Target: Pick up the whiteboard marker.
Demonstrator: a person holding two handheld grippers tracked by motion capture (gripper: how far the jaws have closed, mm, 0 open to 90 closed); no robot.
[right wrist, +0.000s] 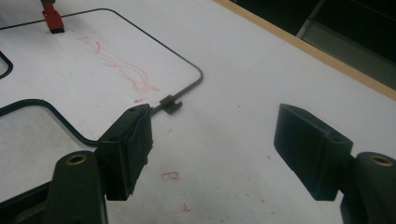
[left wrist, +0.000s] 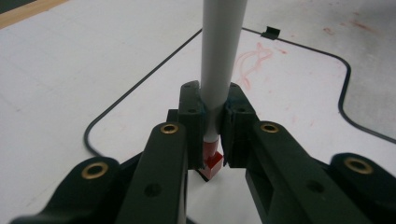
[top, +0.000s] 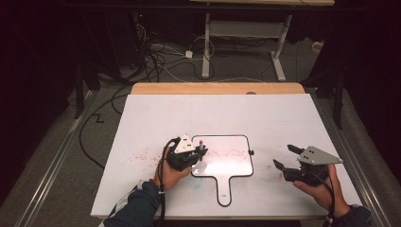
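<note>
my left gripper (top: pixel 197 152) clamps one grey marker with a red tip (left wrist: pixel 217 70), its tip on the left edge of the one white paddle-shaped board with a black rim (top: pixel 227 161). my right gripper (top: pixel 287 158) hangs open and empty beside that board. the marker's top end is cut off in the left gripper view.

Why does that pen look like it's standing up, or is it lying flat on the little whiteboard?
Upright. The left gripper is shut on the marker, red tip down at the whiteboard; whether the tip touches cannot be told.
</note>
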